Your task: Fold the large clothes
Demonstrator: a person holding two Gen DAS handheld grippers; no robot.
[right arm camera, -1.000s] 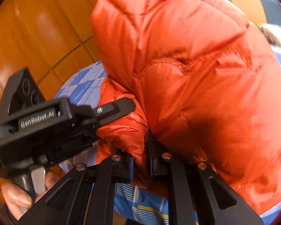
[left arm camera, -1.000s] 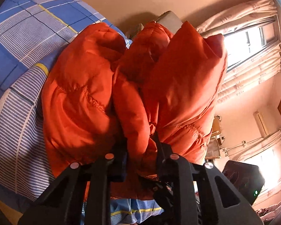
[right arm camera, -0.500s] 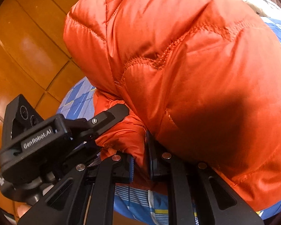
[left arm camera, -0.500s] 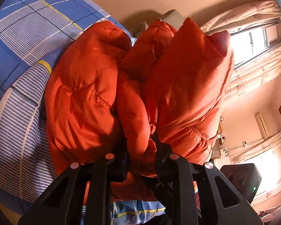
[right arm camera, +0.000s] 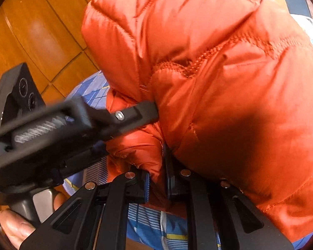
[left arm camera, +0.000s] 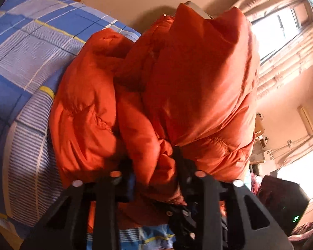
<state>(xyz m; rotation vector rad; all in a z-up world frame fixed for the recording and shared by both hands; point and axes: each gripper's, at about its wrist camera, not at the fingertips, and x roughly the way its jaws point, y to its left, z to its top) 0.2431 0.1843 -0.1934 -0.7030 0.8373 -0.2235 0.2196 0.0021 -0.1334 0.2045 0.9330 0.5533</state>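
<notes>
A blue, white and yellow checked bedsheet (left arm camera: 31, 48) covers the bed beside a polished wooden floor (right arm camera: 41, 31). On it, a puffy orange quilted down jacket (left arm camera: 187, 87) is bunched up and lifted. The black left gripper (left arm camera: 154, 166) has a fold of jacket between its slowly opening jaws. The black right gripper (right arm camera: 157, 179) pinches another fold tightly. A bare hand (right arm camera: 16, 227) holds the left gripper's handle.

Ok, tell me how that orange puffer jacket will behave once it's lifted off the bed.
The orange puffer jacket will probably sag and flop, since it bunches in soft folds. Its puffed quilting suggests it is light for its bulk and may spring open. The shiny shell looks slippery, so the right gripper may lose its pinch.
</notes>
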